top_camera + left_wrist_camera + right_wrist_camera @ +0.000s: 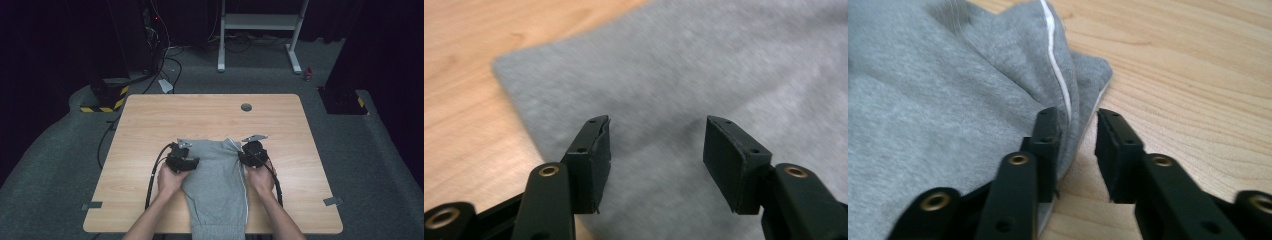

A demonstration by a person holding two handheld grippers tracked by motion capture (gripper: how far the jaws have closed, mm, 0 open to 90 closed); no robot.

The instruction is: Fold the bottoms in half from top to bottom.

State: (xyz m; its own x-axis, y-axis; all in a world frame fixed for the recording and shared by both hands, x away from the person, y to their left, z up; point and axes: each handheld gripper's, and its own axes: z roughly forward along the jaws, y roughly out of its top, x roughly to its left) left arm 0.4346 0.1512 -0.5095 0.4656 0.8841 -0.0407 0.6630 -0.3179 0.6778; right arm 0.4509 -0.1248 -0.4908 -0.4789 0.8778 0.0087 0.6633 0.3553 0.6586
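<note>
A grey sweat garment (215, 175) lies on the wooden table (150, 120), its cuffed end hanging over the near edge. My left gripper (194, 161) is at the cloth's left side. In the left gripper view its jaws (656, 145) stand wide apart just above the grey fabric (674, 75), with nothing between the pads. My right gripper (243, 157) is at the cloth's right edge. There its jaws (1078, 145) stand slightly apart astride the folded edge (1083, 95) with the white stripe (1055, 55). The pads do not press on it.
A round cable hole (246, 106) sits in the far middle of the table. Grey tape marks lie near the front left (92, 205) and front right (332, 201) corners. Bare wood surrounds the garment. A white desk frame (260, 22) stands on the floor beyond.
</note>
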